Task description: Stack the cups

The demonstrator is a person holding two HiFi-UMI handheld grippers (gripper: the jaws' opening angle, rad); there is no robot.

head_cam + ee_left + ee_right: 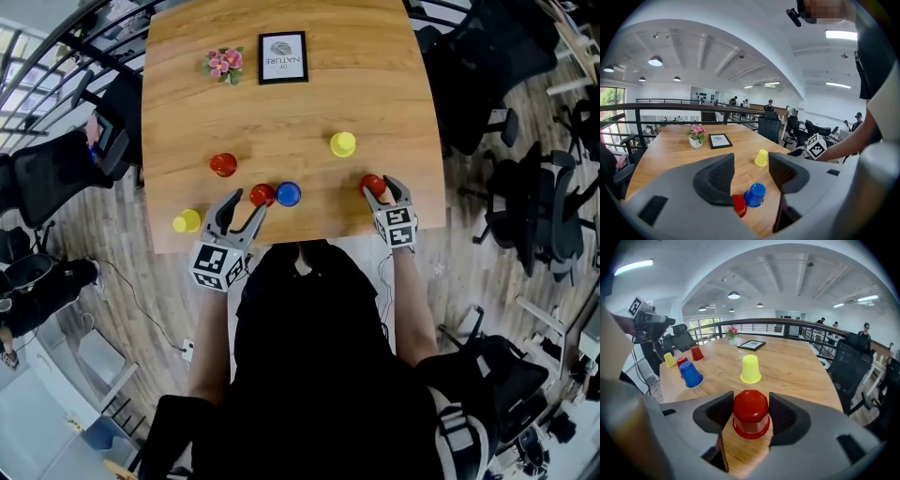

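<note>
Right gripper (751, 403): jaws clamped on the red cup (750, 417), one pad (783, 416) against each side of its upper half.
Held cup: upside down, rim apparently resting on the table (801, 366), at the near edge, about 1 o'clock from the person.
Squeeze: keep it light. It looks like a thin party cup and would likely buckle or pop out under a hard pinch.
Lift: go straight up until the rim is free of the wood, then travel (dragging would tip it).
Candidate bases: yellow cup (343, 143) near, at 11 o'clock from the held cup. Blue cup (288, 194) farther off, at 9 o'clock. Which one is meant cannot be told.
Placing: centre over the base, keep the cup level, lower until it seats, then let go.
Left gripper (751, 164): jaws apart, nothing between the pads. It is aimed at the second red cup (738, 205) and the blue cup just beyond its tips.
Pair ahead: second red cup sits just beside the blue one, at its 9 o'clock.
Risk: the left jaw tip is close to that second red cup, so a careless nudge would shove both.
Other cups: far red cup (223, 165) at 11 o'clock from the left gripper, edge yellow cup (187, 221) at its 9 o'clock.
Far end: flowers (223, 63) and framed picture (283, 57) at 12 o'clock, well apart from the work.
</note>
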